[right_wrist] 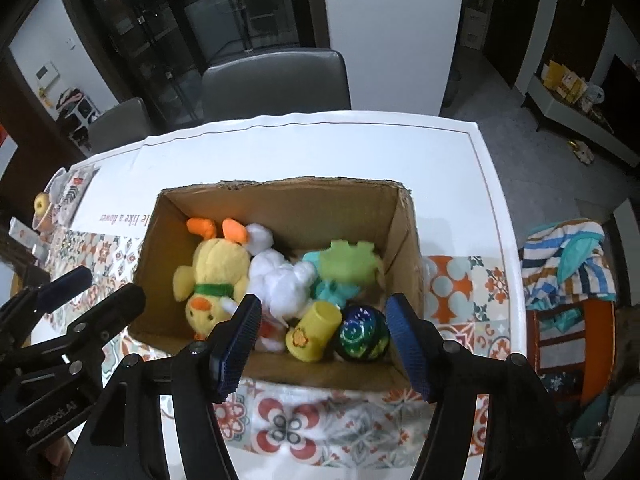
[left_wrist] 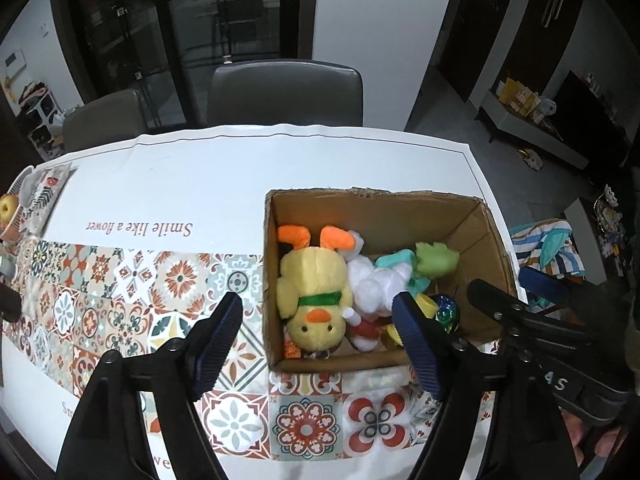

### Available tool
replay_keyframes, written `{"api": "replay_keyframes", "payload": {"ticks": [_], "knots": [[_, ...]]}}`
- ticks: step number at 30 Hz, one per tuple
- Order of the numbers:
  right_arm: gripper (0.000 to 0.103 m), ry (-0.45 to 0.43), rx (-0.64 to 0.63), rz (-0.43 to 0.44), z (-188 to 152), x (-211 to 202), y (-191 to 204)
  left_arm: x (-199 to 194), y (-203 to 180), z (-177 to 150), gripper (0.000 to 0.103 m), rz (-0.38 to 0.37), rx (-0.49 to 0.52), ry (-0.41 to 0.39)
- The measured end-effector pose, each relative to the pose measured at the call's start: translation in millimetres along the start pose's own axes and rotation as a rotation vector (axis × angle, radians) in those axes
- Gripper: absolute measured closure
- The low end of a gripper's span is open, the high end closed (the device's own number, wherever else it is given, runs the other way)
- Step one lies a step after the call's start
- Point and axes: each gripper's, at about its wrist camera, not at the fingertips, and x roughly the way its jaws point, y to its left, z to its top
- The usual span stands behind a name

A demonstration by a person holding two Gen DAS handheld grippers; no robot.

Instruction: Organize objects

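An open cardboard box [left_wrist: 476, 232] [right_wrist: 280, 204] stands on the table and holds toys: a yellow plush duck [left_wrist: 314, 304] [right_wrist: 214, 276] lying upside down, a white plush [left_wrist: 376, 286] [right_wrist: 280, 280], a green and teal plush [left_wrist: 432, 258] [right_wrist: 348, 270], a yellow cup [right_wrist: 314, 330] and a dark shiny ball [right_wrist: 364, 334] [left_wrist: 448, 312]. My left gripper [left_wrist: 320, 316] is open and empty above the box's near left corner. My right gripper [right_wrist: 322, 316] is open and empty above the box's near edge, over the cup and ball.
The table [left_wrist: 200, 168] carries a patterned tile mat [left_wrist: 120, 292] and a white sheet. At its far left stand a small fan and fruit [left_wrist: 8, 204]. Two grey chairs [left_wrist: 284, 92] stand behind it. A striped cloth [right_wrist: 568, 264] lies on a stool at the right.
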Motion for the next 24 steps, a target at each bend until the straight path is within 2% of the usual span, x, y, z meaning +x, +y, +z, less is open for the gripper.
{"api": "replay_keyframes", "payload": {"ticks": [5, 7, 13, 19, 24], "knots": [[0.037, -0.030, 0.016, -0.007, -14.8, -22.4, -2.6, -16.2, -0.2, -14.3, 0.015, 0.010, 0.015, -0.014], [0.033, -0.040, 0.022, -0.005, -22.1, -33.3, -4.1, -23.6, -0.5, -21.1, 0.011, 0.011, 0.019, -0.018], [0.027, -0.078, 0.044, -0.022, -43.4, -61.3, -8.4, -44.4, -3.3, -39.9, 0.007, 0.022, 0.039, -0.032], [0.026, -0.090, 0.053, -0.033, -68.7, -82.6, -8.8, -67.5, -8.9, -59.0, 0.001, 0.045, 0.065, -0.067], [0.026, -0.095, 0.066, -0.044, -86.8, -95.3, -10.5, -82.1, -10.4, -72.6, 0.001, 0.058, 0.074, -0.089]]}}
